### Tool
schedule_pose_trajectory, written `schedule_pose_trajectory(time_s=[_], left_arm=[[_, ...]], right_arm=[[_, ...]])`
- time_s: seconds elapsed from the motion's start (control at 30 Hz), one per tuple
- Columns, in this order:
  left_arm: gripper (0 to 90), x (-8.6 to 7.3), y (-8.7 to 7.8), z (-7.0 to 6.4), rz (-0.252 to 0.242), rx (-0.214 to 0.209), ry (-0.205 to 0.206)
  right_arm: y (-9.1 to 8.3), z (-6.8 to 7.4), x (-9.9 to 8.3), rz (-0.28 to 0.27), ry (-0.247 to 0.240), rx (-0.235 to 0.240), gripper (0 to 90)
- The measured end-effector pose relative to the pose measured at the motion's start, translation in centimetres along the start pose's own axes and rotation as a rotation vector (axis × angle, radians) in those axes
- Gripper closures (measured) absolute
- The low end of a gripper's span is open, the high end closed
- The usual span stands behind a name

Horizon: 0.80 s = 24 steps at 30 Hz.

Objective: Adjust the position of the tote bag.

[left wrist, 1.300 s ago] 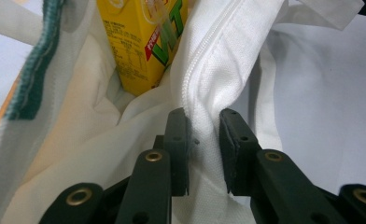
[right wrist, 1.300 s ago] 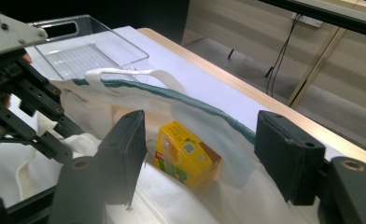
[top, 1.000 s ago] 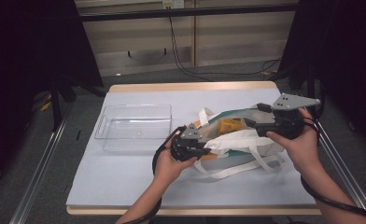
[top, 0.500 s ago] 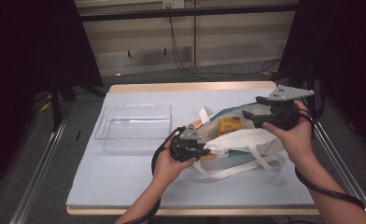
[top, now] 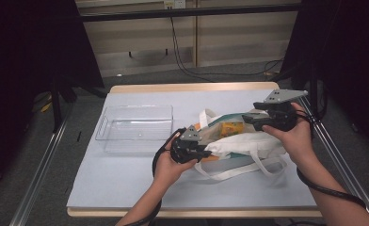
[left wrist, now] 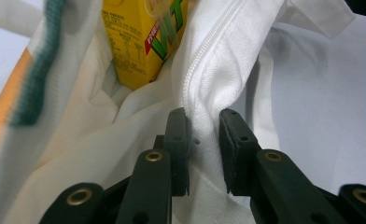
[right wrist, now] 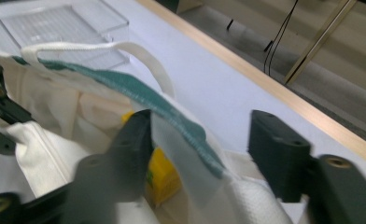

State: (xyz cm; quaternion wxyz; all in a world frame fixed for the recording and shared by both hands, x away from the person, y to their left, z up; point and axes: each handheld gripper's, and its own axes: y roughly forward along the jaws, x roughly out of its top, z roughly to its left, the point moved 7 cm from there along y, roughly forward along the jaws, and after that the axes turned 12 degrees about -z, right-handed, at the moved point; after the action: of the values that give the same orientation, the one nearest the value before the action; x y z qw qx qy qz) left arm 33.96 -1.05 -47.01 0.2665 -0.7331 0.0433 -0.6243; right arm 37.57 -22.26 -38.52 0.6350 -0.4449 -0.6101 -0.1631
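Observation:
A white tote bag (top: 248, 143) with green trim lies on its side on the table, its mouth toward the left. A yellow drink carton (top: 229, 127) sits inside it. My left gripper (top: 205, 151) is shut on the bag's white zipper edge (left wrist: 204, 84), with the carton (left wrist: 139, 42) just beyond the jaws. My right gripper (top: 249, 117) hovers open at the upper lip of the bag. In the right gripper view the green-trimmed edge (right wrist: 172, 112) lies between the spread jaws of my right gripper (right wrist: 202, 126), and the carton (right wrist: 161, 179) shows below it.
A clear plastic tray (top: 135, 126) stands left of the bag and also shows as a clear tray (right wrist: 55, 23) behind it. The bag's white handles (top: 239, 172) trail toward the front. The table's wooden far edge (right wrist: 284, 93) runs close behind the right gripper.
My right gripper has shifted a little left and up toward the bag's upper lip. The left gripper has kept its hold and place.

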Motion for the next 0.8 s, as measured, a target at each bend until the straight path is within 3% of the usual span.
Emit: schedule_pose_trajectory(time_s=[0.1,0.2,0.43,0.6,0.8], left_arm=[[75.1,-0.1,-0.1,0.0,0.006,-0.003,-0.011],[75.5,-0.2,0.0,-0.1,0.014,-0.009,-0.014],[76.3,-0.5,-0.1,-0.3,0.017,-0.029,-0.017],[76.6,-0.7,0.0,-0.6,0.019,-0.043,-0.014],[76.8,-0.6,-0.2,-0.9,0.031,-0.06,-0.002]], right_arm=[[0.2,0.1,-0.2,0.014,-0.002,0.024,68.4],[0.1,-0.2,0.2,-0.007,0.033,0.035,79.7],[0.0,-0.9,1.7,-0.009,0.1,0.03,81.9],[0.2,-1.8,2.1,-0.01,0.175,0.004,81.9],[0.3,-2.9,2.4,-0.019,0.231,-0.03,82.7]])
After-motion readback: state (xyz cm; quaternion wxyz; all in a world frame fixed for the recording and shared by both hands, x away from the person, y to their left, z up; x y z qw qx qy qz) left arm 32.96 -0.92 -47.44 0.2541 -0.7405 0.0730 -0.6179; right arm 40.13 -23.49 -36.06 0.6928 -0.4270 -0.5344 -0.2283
